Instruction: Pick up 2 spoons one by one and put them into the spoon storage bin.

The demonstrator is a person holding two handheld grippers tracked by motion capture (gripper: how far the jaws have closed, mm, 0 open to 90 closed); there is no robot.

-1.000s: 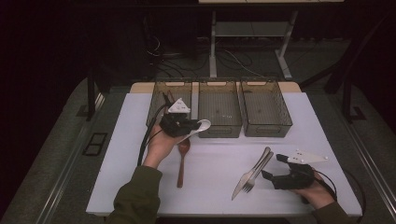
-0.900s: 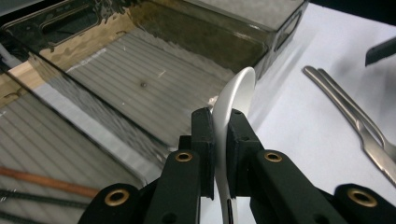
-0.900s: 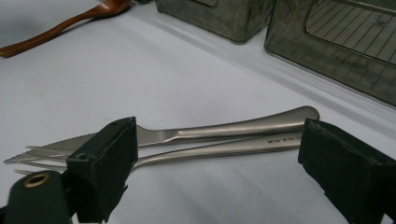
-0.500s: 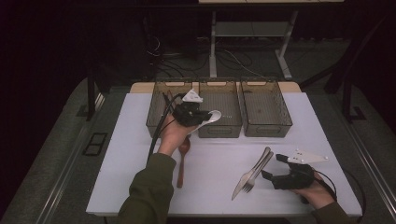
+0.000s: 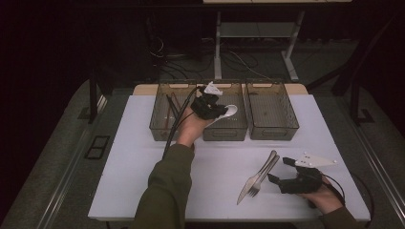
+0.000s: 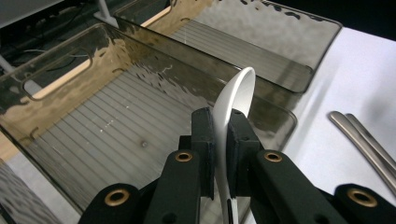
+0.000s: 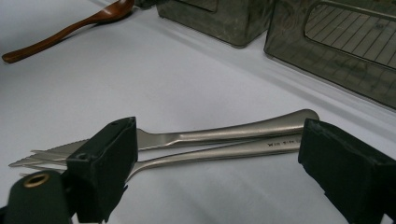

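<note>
A glossy white spoon (image 6: pixel 233 107), curved and turned on edge, is gripped by the closed jaws of the left gripper (image 5: pixel 210 108) and held over the middle bin (image 5: pixel 224 131) of three smoky, ribbed-bottom plastic bins. A steel knife (image 5: pixel 252 181) and fork (image 5: pixel 262 175) are seen lying side by side on the white table (image 5: pixel 133 171), flanked by the widely spread jaws of the right gripper (image 5: pixel 282 172). A brown wooden spoon (image 7: pixel 65 30) is shown resting on the tabletop. Dark floor, cables and a metal stand are glimpsed beyond
</note>
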